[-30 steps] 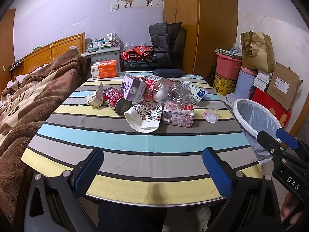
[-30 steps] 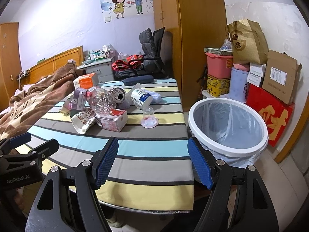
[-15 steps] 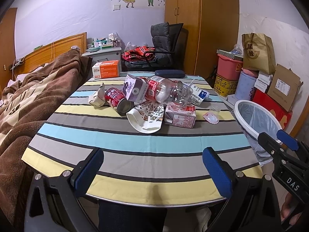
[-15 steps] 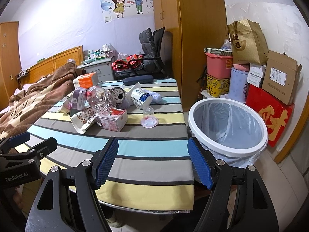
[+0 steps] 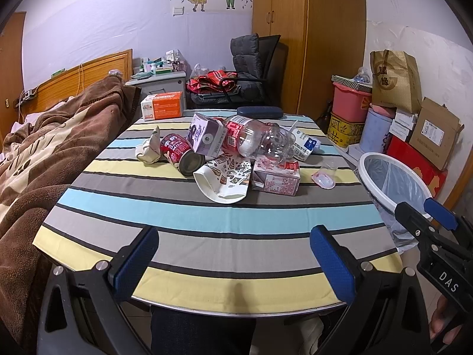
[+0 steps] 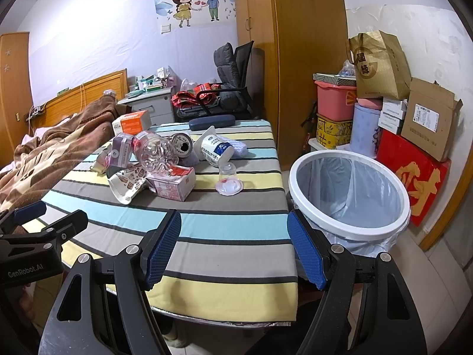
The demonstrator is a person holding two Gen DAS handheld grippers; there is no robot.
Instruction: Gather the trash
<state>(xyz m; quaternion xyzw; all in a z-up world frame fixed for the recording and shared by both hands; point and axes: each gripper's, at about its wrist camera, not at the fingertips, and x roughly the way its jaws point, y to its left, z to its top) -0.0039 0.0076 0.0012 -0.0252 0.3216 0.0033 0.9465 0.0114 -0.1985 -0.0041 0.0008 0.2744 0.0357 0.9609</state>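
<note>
Trash heaped mid-surface on striped cloth surface (image 5: 207, 224), well apart from both grippers. Left to right:

Crumpled off-white paper wad (image 5: 149, 151), far left of heap: soft, weightless, pinch anywhere.

Red printed tin can (image 5: 179, 153) on its side, open mouth toward camera: stiff, light, prone to roll; best taken across the body or by the rim.

Purple drink carton (image 5: 207, 136) leaning on the pile: light, crushable, flat faces good for a pinch.

Squashed printed paper cup (image 5: 224, 180), nearest item: flimsy, folded rim easy to pinch.

Clear plastic bottle with red label (image 5: 254, 142) lying atop the heap: empty-looking, slick, springy; likely to shift neighbours if lifted. Neck end hidden.

Pink-and-white flat carton (image 5: 278, 179) under the bottle: light, boxy, partly pinned.

White cup with blue label (image 6: 214, 148) tipped over behind: light, thin wall.

Small clear jelly cup with pinkish lid (image 6: 229, 182), alone at right: tiny, slippery, fragile.

White-rimmed bin with clear liner (image 6: 348, 195) just beside the surface's right edge; looks empty, bottom not visible.

Left gripper (image 5: 233, 254) spread wide, empty, above near edge. Right gripper (image 6: 233, 245) spread wide, empty, between surface corner and bin.

Second can mouth behind bottle in right view hard to make out. Undersides of heap hidden.
</note>
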